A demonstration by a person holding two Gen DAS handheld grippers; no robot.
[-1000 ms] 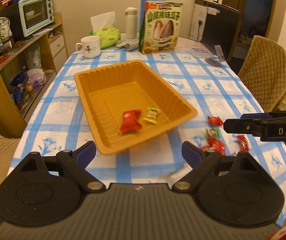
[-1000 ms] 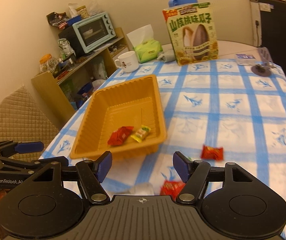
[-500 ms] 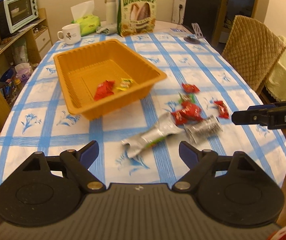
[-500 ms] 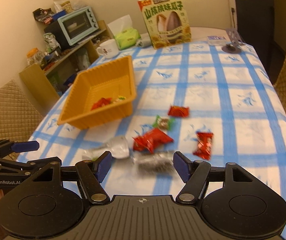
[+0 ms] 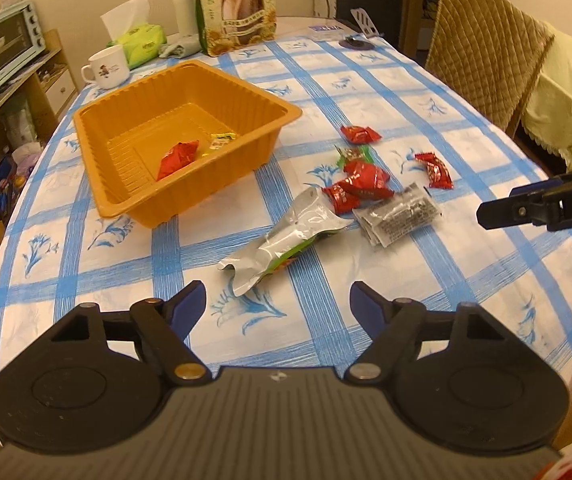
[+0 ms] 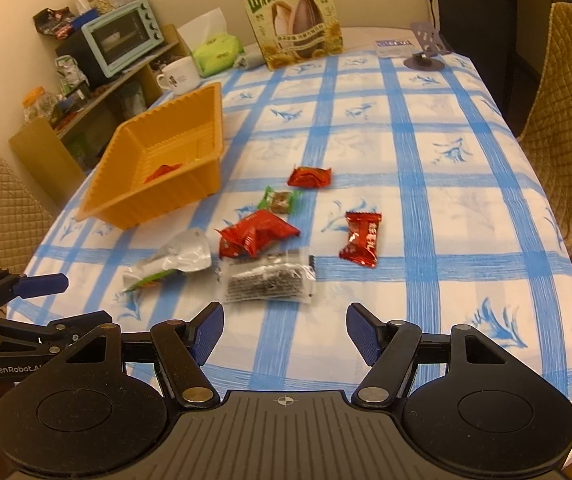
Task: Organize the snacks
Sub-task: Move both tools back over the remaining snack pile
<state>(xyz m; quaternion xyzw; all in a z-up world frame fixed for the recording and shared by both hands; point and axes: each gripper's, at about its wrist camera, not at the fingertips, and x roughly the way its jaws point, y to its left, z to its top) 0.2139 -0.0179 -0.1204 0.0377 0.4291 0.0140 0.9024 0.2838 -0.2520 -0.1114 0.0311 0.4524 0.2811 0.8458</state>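
An orange tray on the blue-checked table holds a red snack and a yellow one. Loose snacks lie right of it: a silver pouch, a clear pack of dark seeds, several red candies and a green one. My left gripper is open and empty, above the near table edge, short of the pouch. My right gripper is open and empty, just short of the seed pack.
A large sunflower-seed box, mug, tissue pack and flask stand at the far end. A shelf with a toaster oven is at the left. Quilted chairs stand at the right.
Both grippers have pulled back from the tray toward the near table edge, so the loose snacks have come fully into view. Both stay open. The snacks have not moved.
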